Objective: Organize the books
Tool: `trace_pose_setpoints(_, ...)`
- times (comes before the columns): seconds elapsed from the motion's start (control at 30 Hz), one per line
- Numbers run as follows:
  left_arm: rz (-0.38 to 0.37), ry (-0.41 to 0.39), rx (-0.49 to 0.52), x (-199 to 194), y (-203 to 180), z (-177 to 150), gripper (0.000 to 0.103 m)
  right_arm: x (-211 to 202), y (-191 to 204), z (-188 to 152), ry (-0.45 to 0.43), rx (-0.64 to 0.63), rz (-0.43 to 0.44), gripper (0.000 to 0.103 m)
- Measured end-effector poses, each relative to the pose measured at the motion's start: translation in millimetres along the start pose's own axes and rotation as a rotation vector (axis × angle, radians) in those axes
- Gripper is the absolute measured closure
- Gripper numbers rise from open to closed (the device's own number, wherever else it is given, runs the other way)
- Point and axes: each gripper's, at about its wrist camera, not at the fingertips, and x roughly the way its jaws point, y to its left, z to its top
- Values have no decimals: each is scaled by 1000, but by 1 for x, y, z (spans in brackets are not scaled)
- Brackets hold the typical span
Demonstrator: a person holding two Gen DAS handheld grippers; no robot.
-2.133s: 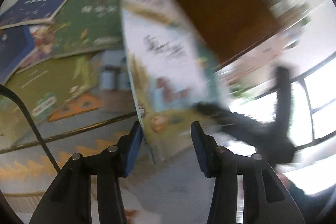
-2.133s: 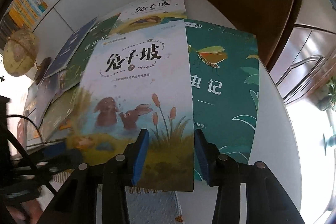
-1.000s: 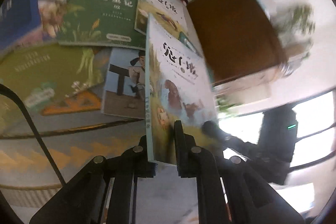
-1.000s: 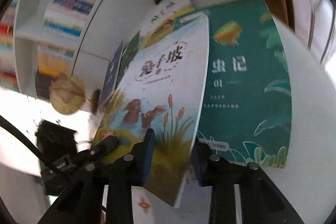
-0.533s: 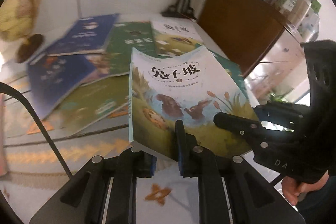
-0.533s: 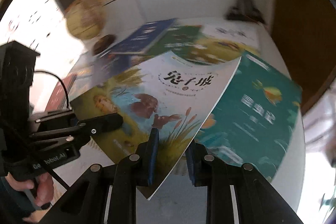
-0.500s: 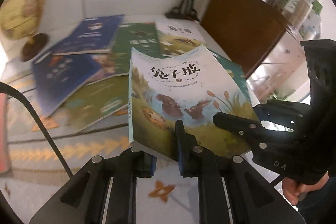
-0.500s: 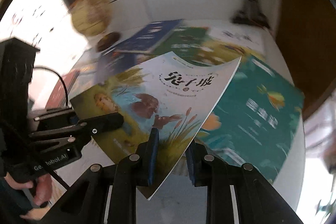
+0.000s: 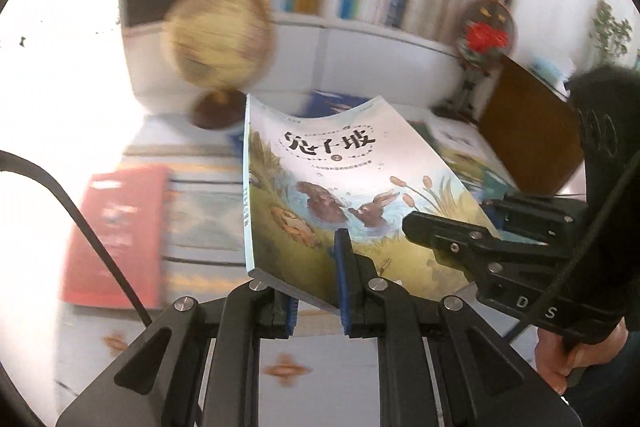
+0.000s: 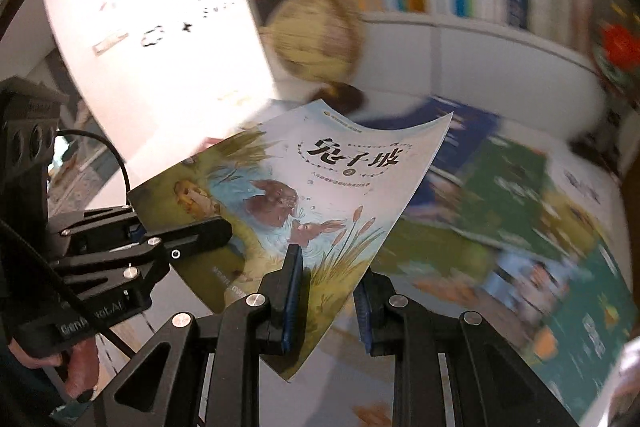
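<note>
Rabbit book (image 9: 344, 187) up in the air above the table (image 9: 320, 363), well clear of the other books (image 10: 520, 227) lying flat there. Probably carried two-handed to stop the thin cover flopping. Left hand-held gripper (image 9: 318, 291) nearly closed, pinching the book's bottom edge near the spine. Right hand-held gripper (image 10: 326, 303) likewise clamped on the opposite bottom corner.

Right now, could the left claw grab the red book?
Probably not: the left claw is shut on the rabbit book, which the right claw also grips; the red book lies off to its side.
</note>
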Motion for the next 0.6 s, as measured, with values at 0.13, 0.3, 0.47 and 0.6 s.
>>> trace_pose_setpoints(0.13,46,-5,-41,-11,74,1,90,47,58,30,13,-27,35,79)
trace_pose_setpoints(0.3,66,13,-119,-7,155,-6,90,107,114,52,40,-30,76,79)
trace_pose_setpoints(0.47,80,42,-156,10,208,-17,90,166,148,68,101,-8,104,78)
trace_pose_setpoints(0.6,86,45,-176,26,236,-25,90,200,164,72,144,-12,93,78)
